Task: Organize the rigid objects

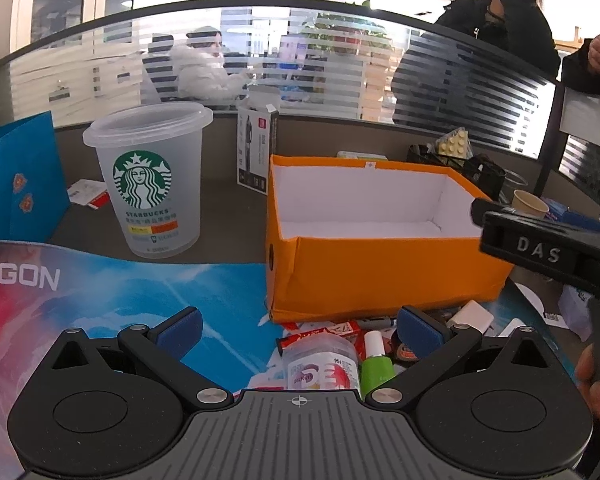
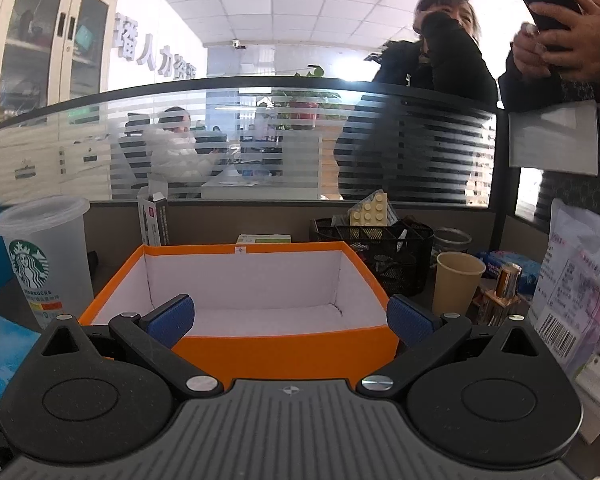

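An orange box (image 1: 384,276) with a white, empty inside stands on the desk; in the right wrist view the orange box (image 2: 280,350) is straight ahead. In front of it lies a pile of small objects: a clear round jar (image 1: 320,364), a green bottle with a white cap (image 1: 376,364), a red packet (image 1: 332,330), a marker (image 1: 376,322) and a white block (image 1: 474,316). My left gripper (image 1: 300,326) is open just above this pile. My right gripper (image 2: 290,318) is open over the box's near wall, holding nothing; its black body (image 1: 548,248) shows at the right.
A Starbucks cup (image 1: 152,180) stands left of the box on a colourful mat (image 1: 100,292). A blue bag (image 1: 20,184) is far left. Behind are a black mesh organizer (image 2: 380,248), a paper cup (image 2: 458,280) and a striped glass partition (image 2: 260,140) with people beyond.
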The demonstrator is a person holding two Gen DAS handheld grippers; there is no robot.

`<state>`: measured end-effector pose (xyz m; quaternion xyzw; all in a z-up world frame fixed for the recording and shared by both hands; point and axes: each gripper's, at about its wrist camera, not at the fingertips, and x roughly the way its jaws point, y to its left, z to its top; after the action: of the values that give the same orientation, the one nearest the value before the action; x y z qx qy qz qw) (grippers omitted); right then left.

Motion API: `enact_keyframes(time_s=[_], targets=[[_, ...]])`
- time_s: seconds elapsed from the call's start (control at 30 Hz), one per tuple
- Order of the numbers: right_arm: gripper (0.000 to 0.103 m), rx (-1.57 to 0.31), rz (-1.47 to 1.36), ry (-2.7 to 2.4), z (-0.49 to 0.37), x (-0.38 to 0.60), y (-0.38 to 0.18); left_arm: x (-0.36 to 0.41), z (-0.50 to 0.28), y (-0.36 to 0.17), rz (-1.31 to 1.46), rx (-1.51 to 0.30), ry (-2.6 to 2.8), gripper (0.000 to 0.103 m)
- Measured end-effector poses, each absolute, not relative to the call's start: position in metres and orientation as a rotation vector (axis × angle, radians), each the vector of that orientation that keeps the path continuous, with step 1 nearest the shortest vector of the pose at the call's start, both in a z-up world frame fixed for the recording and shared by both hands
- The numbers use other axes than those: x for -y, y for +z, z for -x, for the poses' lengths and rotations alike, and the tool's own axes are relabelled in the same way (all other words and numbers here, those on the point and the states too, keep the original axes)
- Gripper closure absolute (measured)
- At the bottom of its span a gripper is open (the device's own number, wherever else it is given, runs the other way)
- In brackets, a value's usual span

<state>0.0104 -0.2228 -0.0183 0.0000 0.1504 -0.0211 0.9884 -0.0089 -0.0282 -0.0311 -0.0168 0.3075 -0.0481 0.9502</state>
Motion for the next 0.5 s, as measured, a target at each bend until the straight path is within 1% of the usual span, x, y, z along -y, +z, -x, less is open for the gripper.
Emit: enact_keyframes(time_s=[0.2,0.33,0.5], targets=[[0.000,-0.254,0.111,-0.040,0.006,0.244,-0.018,0.029,0.010,-0.043,0.010,-0.653,-0.086,0.000],[0.000,-0.295,0.123,0.028,0.021,0.264,-0.034,0.034,0.015,-0.055,-0.012,-0.684,-0.106,0.000],[0.000,-0.353,0.058,0.118,0.040,0.282,-0.060,0.032,0.030,-0.064,-0.059,-0.631,-0.080,0.000]])
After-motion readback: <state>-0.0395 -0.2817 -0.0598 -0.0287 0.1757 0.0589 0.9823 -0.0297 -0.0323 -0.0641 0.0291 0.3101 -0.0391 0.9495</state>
